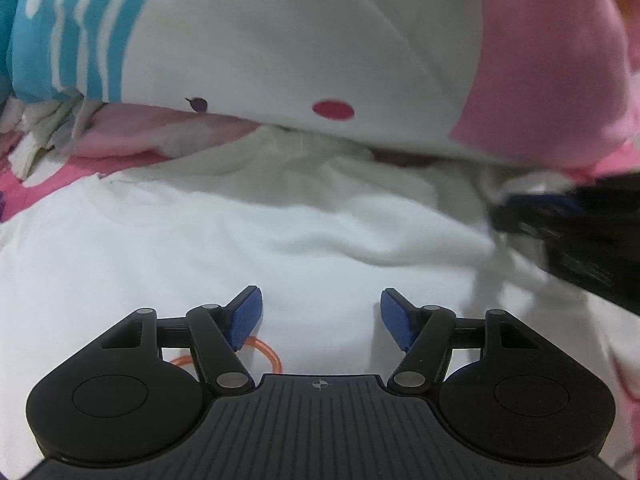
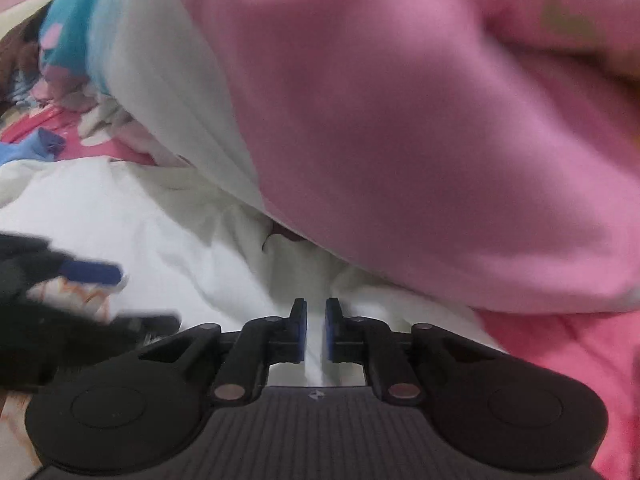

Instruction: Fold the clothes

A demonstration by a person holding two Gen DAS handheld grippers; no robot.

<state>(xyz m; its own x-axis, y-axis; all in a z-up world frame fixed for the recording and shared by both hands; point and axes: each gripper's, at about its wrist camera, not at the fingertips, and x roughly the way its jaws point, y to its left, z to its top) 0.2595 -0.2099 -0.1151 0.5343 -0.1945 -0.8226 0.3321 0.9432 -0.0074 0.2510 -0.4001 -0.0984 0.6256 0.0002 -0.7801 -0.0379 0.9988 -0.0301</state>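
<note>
L wrist: left gripper (image 1: 321, 312) jaws spread, empty, over white garment (image 1: 224, 240). Printed quilt (image 1: 280, 40) bulges at 12 o'clock; right gripper (image 1: 580, 232), blurred, at 3.
R wrist: its jaws pinch a white fold (image 2: 316, 354); quilt (image 2: 400, 140) crowds 12–3; left gripper (image 2: 92, 292) at 9.

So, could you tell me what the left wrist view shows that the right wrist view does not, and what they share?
Only the left wrist view shows the left hand-held gripper with jaws wide apart, nothing between them, an orange cord and a dark pink dot on the bedding.

Only the right wrist view shows the right hand-held gripper nearly shut, white cloth showing in the gap, and a small blue garment.

Both show the white garment and the pink-and-white quilt.
</note>
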